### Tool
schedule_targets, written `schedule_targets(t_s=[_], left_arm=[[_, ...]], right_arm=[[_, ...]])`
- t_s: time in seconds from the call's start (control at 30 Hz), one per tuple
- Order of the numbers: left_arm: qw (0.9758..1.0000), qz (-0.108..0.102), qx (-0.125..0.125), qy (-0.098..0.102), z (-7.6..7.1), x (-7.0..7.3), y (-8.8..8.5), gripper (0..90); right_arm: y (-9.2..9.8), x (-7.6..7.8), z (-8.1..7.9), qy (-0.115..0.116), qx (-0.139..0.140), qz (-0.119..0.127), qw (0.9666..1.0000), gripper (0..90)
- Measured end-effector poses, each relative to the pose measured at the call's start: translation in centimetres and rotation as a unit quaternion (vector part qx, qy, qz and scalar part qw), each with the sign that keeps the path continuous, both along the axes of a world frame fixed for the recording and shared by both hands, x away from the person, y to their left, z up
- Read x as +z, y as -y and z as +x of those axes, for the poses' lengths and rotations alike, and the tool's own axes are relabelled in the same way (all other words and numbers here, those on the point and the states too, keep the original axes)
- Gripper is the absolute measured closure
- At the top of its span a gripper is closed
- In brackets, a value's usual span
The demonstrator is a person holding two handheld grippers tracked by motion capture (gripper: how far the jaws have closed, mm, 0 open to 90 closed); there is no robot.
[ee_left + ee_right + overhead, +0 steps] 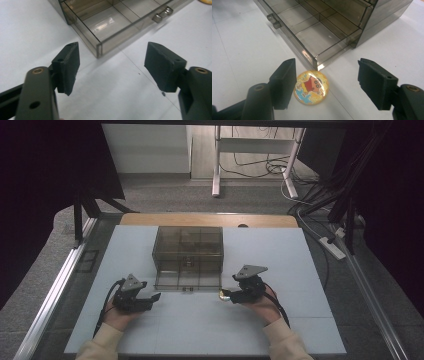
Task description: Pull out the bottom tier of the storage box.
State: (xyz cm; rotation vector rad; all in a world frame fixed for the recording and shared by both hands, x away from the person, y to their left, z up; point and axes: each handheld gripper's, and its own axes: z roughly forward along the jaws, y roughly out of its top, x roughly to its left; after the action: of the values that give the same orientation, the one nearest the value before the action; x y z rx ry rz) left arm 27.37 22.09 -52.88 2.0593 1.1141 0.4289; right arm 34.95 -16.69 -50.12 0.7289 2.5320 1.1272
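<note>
A smoky see-through drawer box (187, 242) stands mid-table with its bottom drawer (187, 279) pulled out toward me. The drawer (312, 32) has several bare compartments and a small metal handle (274, 21). A round badge (311, 87) with a cartoon figure lies flat on the table just off the drawer's front corner. My right gripper (328, 80) is open around the badge, which lies close to one jaw without being pressed. My left gripper (112, 67) is open over bare table near the drawer's other front corner (98, 48). In the high view both grippers, left (152, 297) and right (226, 295), flank the drawer.
The white table top (300, 320) ends in metal rails at left and right. Behind the table there are a white stand (252, 160) and loose cables (325, 220) on the floor.
</note>
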Motion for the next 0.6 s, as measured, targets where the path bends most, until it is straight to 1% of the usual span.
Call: schedule_targets(t_s=[0.1,0.2,0.33,0.5,0.6], left_arm=[[0.9999,-0.009,-0.007,-0.006,-0.6,-0.2,0.1,27.4],[0.9999,-0.009,-0.011,-0.007,-1.2,-0.3,0.2,27.2],[0.9998,-0.008,-0.015,-0.008,-1.8,-0.5,0.3,26.3],[0.9998,-0.005,-0.015,-0.01,-2.1,-0.9,0.3,25.2],[0.9999,-0.005,-0.012,-0.01,-2.1,-0.9,0.2,24.9]], right_arm=[[0.1,0.1,0.1,-0.002,0.001,-0.003,1.0,28.5],[0.2,0.2,0.0,0.0,0.002,-0.004,1.0,27.5],[0.1,0.3,0.0,0.0,0.005,-0.013,0.9999,25.9],[0.1,0.4,0.0,-0.001,0.007,-0.018,0.9998,24.9],[-0.1,0.4,0.0,-0.01,0.009,-0.022,0.9997,24.4]])
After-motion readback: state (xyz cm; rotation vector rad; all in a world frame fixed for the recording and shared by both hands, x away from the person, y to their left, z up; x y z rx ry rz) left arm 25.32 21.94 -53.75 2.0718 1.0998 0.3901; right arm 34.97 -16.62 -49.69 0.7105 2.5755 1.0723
